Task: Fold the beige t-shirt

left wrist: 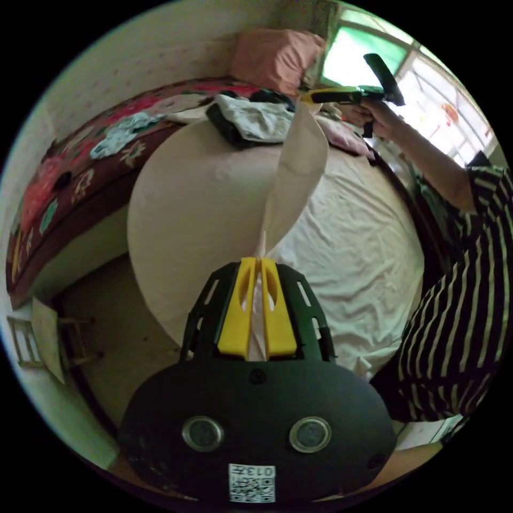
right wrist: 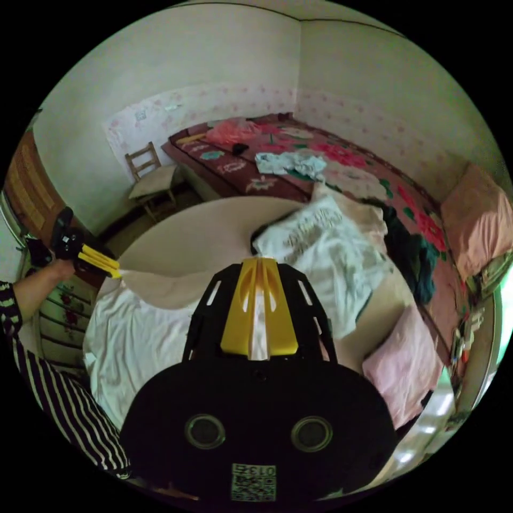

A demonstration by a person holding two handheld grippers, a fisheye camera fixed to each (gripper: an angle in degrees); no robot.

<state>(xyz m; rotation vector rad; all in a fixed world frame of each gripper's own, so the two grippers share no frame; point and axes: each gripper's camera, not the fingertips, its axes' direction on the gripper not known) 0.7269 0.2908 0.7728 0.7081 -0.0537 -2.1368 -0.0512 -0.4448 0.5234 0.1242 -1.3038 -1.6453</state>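
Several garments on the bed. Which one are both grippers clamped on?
The beige t-shirt, stretched taut between the left gripper and right gripper. The white printed garment and the light blue one lie loose.

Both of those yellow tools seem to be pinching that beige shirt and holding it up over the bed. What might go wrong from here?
The beige t-shirt hangs between the left tool and right tool by small pinches of cloth, so a corner could slip out. The pile of clothes lies close by on the bed, so the shirt might land partly on it and crease. Pulling the tools further apart may twist the shirt.
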